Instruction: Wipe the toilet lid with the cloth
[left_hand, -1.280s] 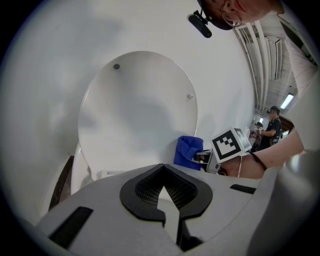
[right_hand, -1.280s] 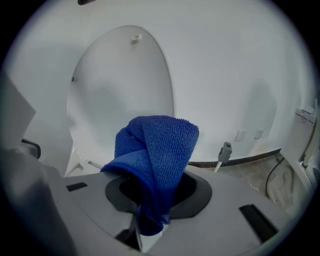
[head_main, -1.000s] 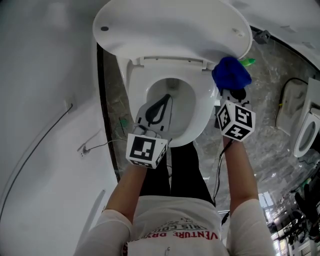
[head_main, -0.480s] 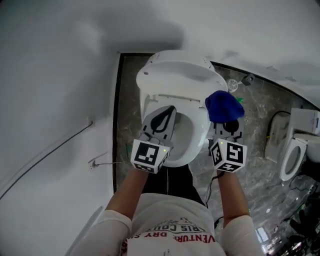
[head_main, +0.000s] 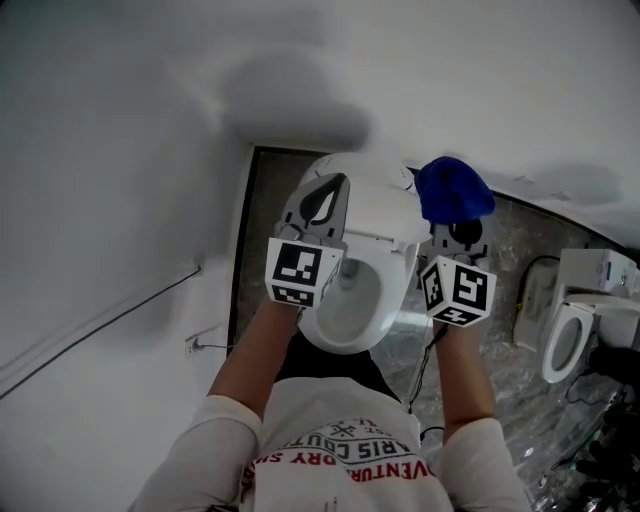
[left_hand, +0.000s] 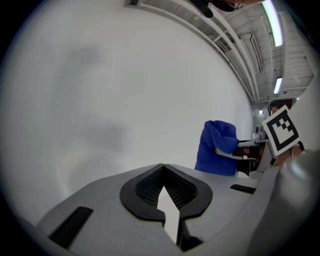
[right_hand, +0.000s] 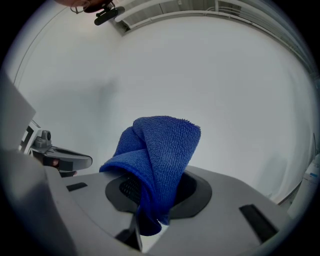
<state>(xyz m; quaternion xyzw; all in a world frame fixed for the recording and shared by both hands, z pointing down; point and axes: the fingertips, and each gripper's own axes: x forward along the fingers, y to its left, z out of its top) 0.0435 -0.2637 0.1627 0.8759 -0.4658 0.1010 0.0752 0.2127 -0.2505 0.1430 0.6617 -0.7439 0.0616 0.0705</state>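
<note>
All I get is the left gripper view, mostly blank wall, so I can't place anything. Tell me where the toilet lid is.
Observer: The head view shows the toilet lid raised against the wall. The left gripper overlaps its left edge in the picture.
Operator: Confirm the cloth grip; I only see it side-on.
Observer: In the right gripper view, the right gripper has its jaws shut on the blue cloth, which bunches up above them.
Operator: Report what sits under the left gripper.
Observer: The head view shows the open toilet bowl just below it in the picture.
</note>
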